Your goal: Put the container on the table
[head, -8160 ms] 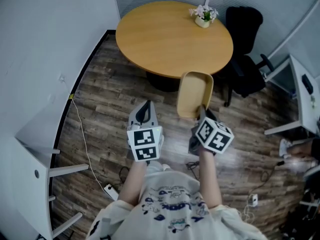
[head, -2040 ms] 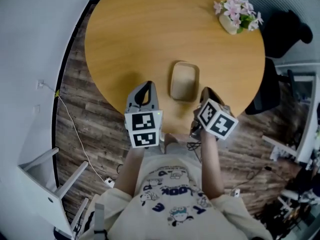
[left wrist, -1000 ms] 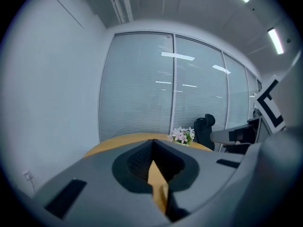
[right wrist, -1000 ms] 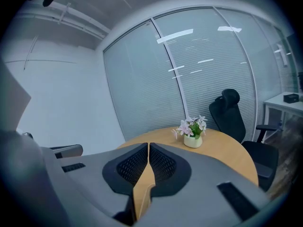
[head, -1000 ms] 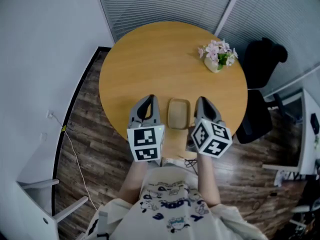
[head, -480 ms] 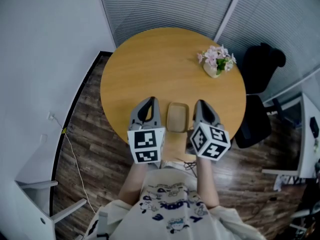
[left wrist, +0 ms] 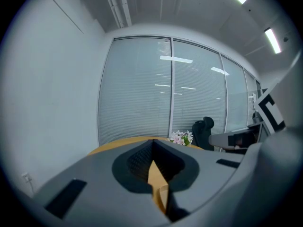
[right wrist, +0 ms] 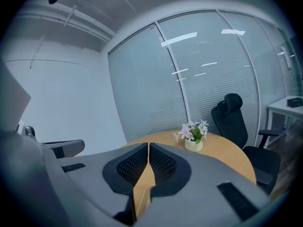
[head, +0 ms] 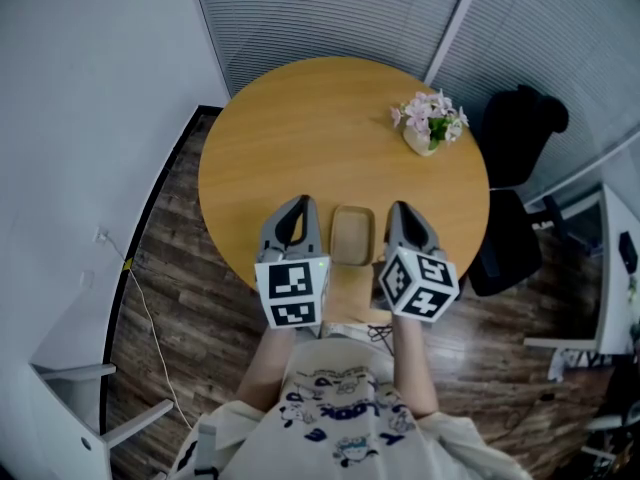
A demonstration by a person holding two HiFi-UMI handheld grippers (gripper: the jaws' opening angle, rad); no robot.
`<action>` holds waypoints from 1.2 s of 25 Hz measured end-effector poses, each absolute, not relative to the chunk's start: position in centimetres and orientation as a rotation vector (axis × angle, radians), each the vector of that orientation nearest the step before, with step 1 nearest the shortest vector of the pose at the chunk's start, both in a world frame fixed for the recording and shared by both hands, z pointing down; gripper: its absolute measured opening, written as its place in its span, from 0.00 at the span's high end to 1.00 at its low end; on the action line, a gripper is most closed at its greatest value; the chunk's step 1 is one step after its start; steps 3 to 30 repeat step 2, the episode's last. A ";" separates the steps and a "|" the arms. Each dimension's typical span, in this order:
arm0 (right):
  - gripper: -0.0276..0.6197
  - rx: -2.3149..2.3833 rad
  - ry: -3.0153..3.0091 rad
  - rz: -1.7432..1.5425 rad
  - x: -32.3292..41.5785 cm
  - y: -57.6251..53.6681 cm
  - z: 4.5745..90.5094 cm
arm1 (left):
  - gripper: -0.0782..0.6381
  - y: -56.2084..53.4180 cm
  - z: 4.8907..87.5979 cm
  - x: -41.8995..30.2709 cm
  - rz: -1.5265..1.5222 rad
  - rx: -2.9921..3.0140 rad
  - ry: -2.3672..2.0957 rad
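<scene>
Two grippers are hanging low over the near edge of the round wooden table (head: 320,128), one on each side of the container (head: 352,235). The container is sitting flat on the table top, close to the edge nearest the person, so the task looks done.

The left gripper (head: 292,208) is sitting just beside the container's left wall, and the right gripper (head: 402,213) just beside its right wall. Neither one is holding it. In the left gripper view the jaws of the left gripper (left wrist: 151,143) are pressing together at their tips with nothing between them. In the right gripper view the right gripper (right wrist: 148,148) is looking the same, closed and empty. A thin tan strip is showing lower down behind each pair of tips. It is probably the table or the container seen through the gap, but I cannot tell which.

The grippers are likely staying at the sides because that is where you let go of a tray like this.

The container is a shallow tan tray, and it is looking empty. At the far right of the table, well apart from it, a small pot (head: 422,140) is holding pink flowers.
</scene>
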State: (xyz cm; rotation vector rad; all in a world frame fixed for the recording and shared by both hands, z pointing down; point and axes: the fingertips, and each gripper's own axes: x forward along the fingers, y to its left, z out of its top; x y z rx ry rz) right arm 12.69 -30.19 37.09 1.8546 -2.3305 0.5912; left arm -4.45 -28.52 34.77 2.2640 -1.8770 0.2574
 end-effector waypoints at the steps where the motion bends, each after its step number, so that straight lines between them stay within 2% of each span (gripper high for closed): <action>1: 0.94 1.853 -2.332 0.591 12.7 -30.2 37.1 | 0.89 -28.6 34.8 -4.3 0.258 2.265 -1.876; 30: 0.94 1.851 -2.333 0.590 12.8 -30.2 37.1 | 0.89 -28.6 34.9 -4.2 0.260 2.265 -1.874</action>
